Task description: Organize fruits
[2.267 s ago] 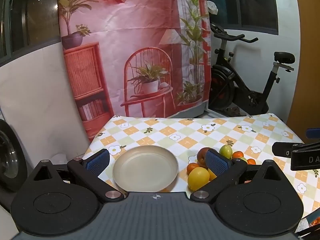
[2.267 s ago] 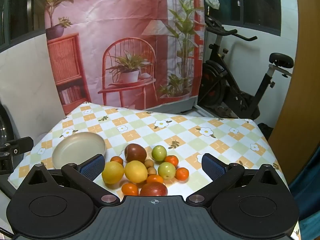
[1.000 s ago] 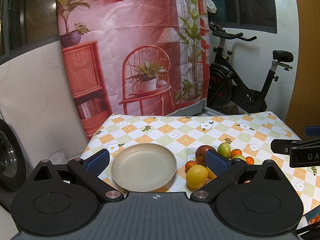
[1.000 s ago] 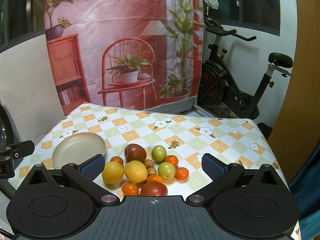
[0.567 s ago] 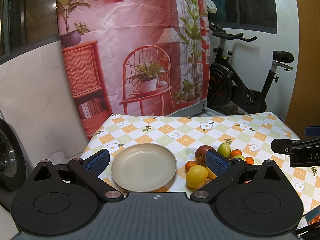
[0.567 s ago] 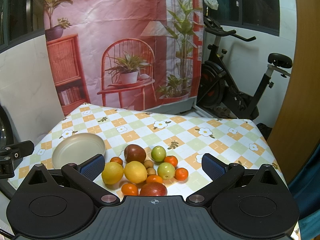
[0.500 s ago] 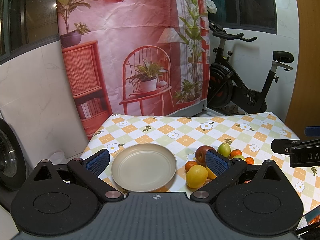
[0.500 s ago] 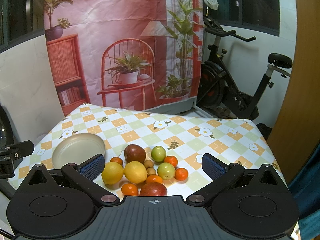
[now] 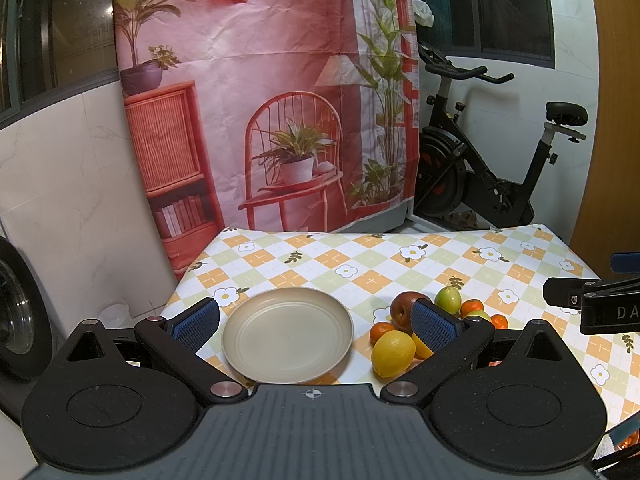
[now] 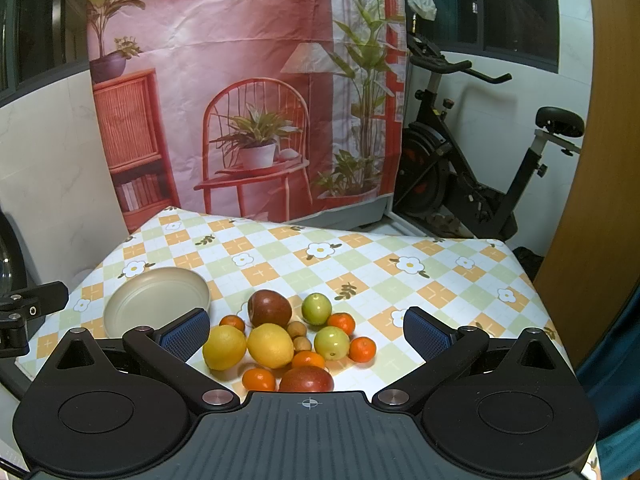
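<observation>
Right wrist: fruits [image 10: 280, 344] between wide-apart tool [image 10: 306, 330] fingers.

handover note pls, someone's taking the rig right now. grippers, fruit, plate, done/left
Left gripper: open, holding nothing, above the plate.
Right gripper: open, holding nothing, above the fruit pile.
Plate: near left part of the table, nothing in it.
Fruit, all loose on the cloth right of the plate: two lemons, two red apples, two green fruits, five small oranges, two small brown fruits.
Done: nothing moved yet.
Left: everything. Likely start with the lemon nearest the plate.
</observation>
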### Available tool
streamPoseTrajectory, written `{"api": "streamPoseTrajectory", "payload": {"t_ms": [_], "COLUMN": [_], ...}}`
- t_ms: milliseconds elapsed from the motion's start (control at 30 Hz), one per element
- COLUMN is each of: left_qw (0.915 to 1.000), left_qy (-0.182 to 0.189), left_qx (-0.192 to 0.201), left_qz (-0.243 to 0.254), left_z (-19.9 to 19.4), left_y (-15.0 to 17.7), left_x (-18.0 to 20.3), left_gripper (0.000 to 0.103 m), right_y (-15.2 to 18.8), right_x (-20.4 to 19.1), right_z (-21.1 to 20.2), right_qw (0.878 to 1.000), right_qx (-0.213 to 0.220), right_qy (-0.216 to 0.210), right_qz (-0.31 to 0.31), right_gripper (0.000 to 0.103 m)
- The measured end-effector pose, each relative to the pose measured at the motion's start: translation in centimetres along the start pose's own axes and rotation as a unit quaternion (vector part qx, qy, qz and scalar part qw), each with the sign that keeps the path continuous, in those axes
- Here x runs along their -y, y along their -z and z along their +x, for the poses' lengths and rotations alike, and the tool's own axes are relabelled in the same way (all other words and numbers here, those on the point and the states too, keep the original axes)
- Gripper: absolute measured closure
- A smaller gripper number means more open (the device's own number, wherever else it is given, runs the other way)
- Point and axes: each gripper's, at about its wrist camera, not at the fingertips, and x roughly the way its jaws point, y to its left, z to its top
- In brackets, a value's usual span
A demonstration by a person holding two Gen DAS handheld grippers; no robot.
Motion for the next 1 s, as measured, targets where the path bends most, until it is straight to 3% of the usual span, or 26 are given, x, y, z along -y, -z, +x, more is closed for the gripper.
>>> {"api": "streamPoseTrajectory", "payload": {"t_ms": [700,1000], "left_qw": [0.9991,0.9987], "left_qy": [-0.019,-0.023], "left_qx": [-0.032,-0.039], "left_qz": [-0.019,-0.024], "left_z": [2.8,5.1], "left_y": [-0.9,-1.3], "left_x": [0.0,0.1], "left_gripper": [0.000,0.000], "right_y": [-0.4,-0.2], "right_x": [3.0,5.4], "right_z": [2.1,4.9], "right_qw": [0.999,0.998], "right_qx": [0.003,0.027], "right_qy": [-0.020,-0.033], "right_qz": [0.044,0.047], "right_gripper": [0.000,0.000]}}
